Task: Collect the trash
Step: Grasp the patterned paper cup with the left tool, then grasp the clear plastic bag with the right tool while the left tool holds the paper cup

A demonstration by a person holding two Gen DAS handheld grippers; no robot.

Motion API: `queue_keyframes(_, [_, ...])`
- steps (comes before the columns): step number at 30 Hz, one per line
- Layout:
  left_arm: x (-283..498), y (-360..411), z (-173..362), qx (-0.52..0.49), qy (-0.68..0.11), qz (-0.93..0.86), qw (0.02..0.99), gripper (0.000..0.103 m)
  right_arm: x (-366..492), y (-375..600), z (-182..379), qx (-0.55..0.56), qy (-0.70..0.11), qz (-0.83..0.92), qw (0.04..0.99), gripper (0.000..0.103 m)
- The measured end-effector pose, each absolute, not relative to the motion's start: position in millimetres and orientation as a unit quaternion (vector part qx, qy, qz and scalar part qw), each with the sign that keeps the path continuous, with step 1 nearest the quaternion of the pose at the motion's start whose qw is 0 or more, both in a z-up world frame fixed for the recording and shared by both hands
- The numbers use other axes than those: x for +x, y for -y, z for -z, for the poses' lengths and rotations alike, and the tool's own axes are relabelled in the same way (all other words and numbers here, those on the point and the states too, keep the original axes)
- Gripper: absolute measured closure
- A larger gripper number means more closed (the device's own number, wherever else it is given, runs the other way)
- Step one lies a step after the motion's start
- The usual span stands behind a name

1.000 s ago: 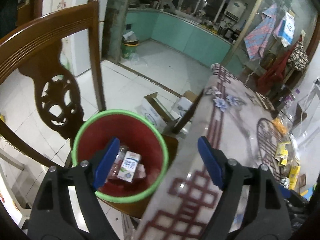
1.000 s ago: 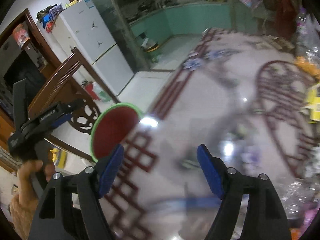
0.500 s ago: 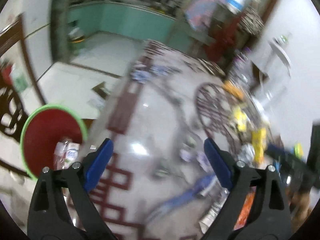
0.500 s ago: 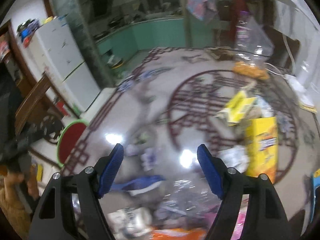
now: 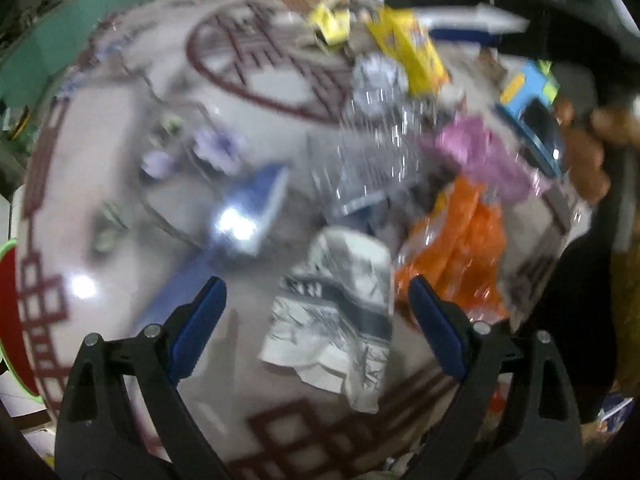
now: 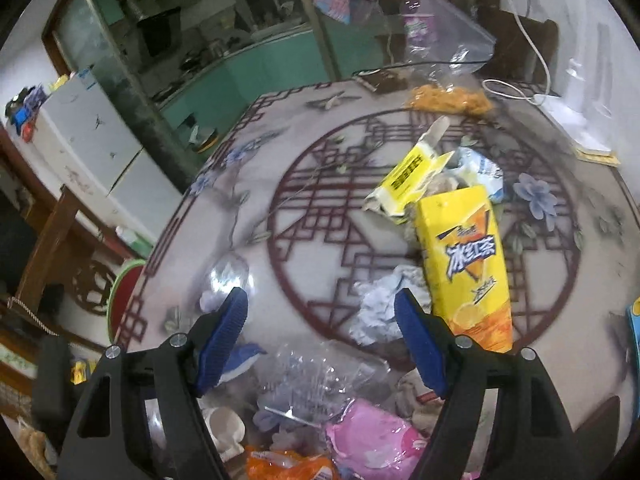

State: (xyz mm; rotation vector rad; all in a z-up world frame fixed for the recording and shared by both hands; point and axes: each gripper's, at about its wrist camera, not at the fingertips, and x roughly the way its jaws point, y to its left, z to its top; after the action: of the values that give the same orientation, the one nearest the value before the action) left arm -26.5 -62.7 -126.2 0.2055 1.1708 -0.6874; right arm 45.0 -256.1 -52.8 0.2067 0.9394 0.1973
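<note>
Trash is scattered over the patterned table (image 6: 320, 184). In the left wrist view my left gripper (image 5: 316, 300) is open and empty, with a crumpled white and grey paper cup (image 5: 340, 308) lying between its blue pads. An orange wrapper (image 5: 456, 248) and a pink wrapper (image 5: 476, 152) lie to its right. In the right wrist view my right gripper (image 6: 320, 316) is open and empty above a clear plastic bag (image 6: 316, 372). A crumpled white paper (image 6: 380, 304), a yellow drink carton (image 6: 464, 260) and a torn yellow box (image 6: 412, 176) lie beyond it.
The red bin with a green rim (image 6: 122, 292) stands on a chair past the table's left edge; it also shows in the left wrist view (image 5: 8, 312). A clear bag of orange snacks (image 6: 448, 96) and a white cable (image 6: 516, 92) lie at the far end.
Both grippers have swung from the bin side to over the trash pile on the table. The left gripper now hangs over the crumpled cup. Both stay open and empty.
</note>
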Motion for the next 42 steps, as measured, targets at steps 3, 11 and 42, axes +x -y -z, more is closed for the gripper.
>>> queue_keyframes(3, [-30.5, 70.5, 142.6, 0.121, -0.547, 0.310, 0.768, 0.024, 45.1, 249.2, 57.3, 0.090, -0.468, -0.104, 0.873, 0.025])
queue_keyframes(11, [-15.9, 52.9, 127.5, 0.098, -0.513, 0.274, 0.808, 0.043, 36.4, 224.0, 72.6, 0.015, -0.490, -0.105, 0.865, 0.024])
queue_keyframes(42, [15.0, -35.3, 47.3, -0.032, -0.398, 0.115, 0.910, 0.042, 43.2, 169.9, 128.0, -0.159, -0.506, -0.119, 0.839, 0.091])
